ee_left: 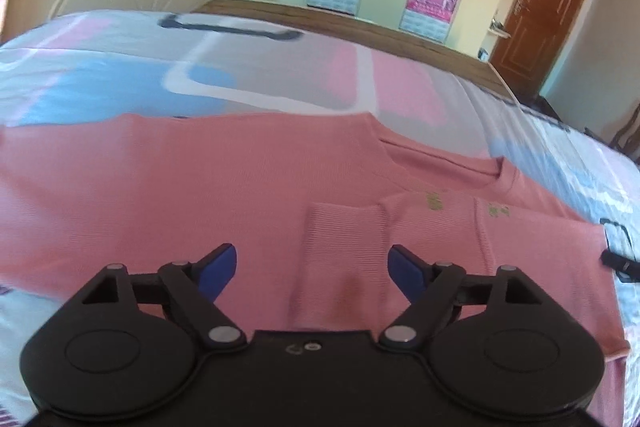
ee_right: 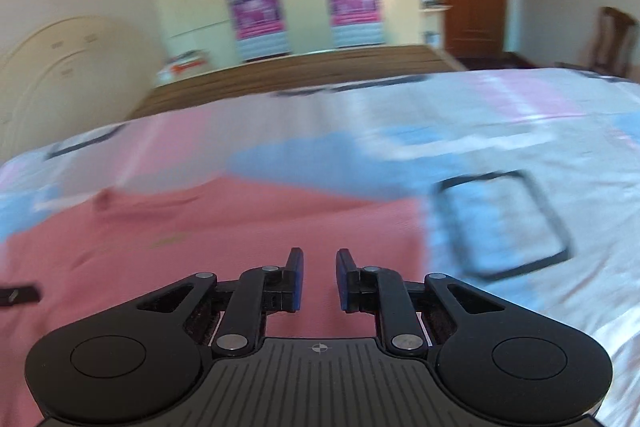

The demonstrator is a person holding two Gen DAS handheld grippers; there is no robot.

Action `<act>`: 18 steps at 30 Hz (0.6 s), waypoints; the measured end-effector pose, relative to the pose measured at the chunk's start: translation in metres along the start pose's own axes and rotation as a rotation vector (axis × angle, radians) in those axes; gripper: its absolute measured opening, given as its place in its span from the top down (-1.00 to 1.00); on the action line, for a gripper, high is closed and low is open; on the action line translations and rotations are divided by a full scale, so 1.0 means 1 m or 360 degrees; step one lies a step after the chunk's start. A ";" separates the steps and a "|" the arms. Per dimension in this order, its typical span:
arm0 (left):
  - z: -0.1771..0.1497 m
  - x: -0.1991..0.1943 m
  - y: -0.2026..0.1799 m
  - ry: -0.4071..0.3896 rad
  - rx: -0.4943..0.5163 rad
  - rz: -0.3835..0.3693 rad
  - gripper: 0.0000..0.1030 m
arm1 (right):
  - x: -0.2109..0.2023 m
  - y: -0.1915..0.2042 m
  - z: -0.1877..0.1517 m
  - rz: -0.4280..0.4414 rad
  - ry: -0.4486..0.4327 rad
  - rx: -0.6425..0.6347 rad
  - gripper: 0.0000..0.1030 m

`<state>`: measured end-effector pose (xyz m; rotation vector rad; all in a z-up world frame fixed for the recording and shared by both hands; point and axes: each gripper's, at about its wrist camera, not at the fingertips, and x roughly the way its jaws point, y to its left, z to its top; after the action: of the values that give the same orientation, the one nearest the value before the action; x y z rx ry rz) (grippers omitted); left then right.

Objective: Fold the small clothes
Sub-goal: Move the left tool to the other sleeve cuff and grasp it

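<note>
Left wrist view puts us right over the pink top point(ee_left: 224, 187), which lies flat on the patterned bedspread point(ee_left: 208, 79) with its length running from left to right across the frame and its neckline point(ee_left: 444, 167) off to the right. A sleeve is folded in over the body, and its ribbed cuff point(ee_left: 346, 227) sits just ahead of our left gripper point(ee_left: 312, 273), between the lines of the two blue pads. That gripper's jaws stand spread wide, with nothing between them but the cloth lying below; we see no pinch.

In the right wrist view, blurred, our right gripper point(ee_right: 319, 279) hangs over the near part of the same pink top point(ee_right: 224, 227), close to its right-hand edge, where the bedspread point(ee_right: 520, 155) begins. Its pads are drawn near together with a narrow gap, holding nothing.

We judge the left hand the nearer to the cuff, and the next fold likely runs across the garment's long axis.
</note>
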<state>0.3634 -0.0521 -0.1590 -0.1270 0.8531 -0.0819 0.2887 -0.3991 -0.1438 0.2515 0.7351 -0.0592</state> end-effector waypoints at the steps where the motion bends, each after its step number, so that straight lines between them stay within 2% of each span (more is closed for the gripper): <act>1: 0.000 -0.007 0.010 -0.0009 -0.0016 0.0008 -0.66 | -0.003 0.012 -0.005 0.0041 0.0016 -0.0019 0.58; 2: 0.000 -0.013 0.020 -0.0016 -0.0031 0.0026 -0.68 | -0.006 0.025 -0.011 0.0086 0.0031 -0.0037 0.54; 4: -0.001 -0.026 0.046 -0.0022 -0.0073 0.0071 -0.71 | -0.011 0.051 -0.020 0.0163 0.0053 -0.0059 0.26; 5: -0.002 -0.032 0.059 -0.0031 -0.0100 0.0093 -0.72 | -0.012 0.064 -0.024 0.0199 0.0065 -0.0071 0.24; 12: -0.010 -0.058 0.158 -0.0026 -0.0345 0.0272 -0.71 | -0.021 0.142 -0.050 0.0328 0.0119 -0.0190 0.23; 18: -0.019 -0.071 0.232 -0.0051 -0.0518 0.0422 -0.71 | -0.016 0.182 -0.056 0.0376 0.0140 -0.0213 0.23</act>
<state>0.3080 0.1847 -0.1520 -0.3175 0.8399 0.3083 0.2657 -0.2092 -0.1358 0.2127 0.7889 0.2260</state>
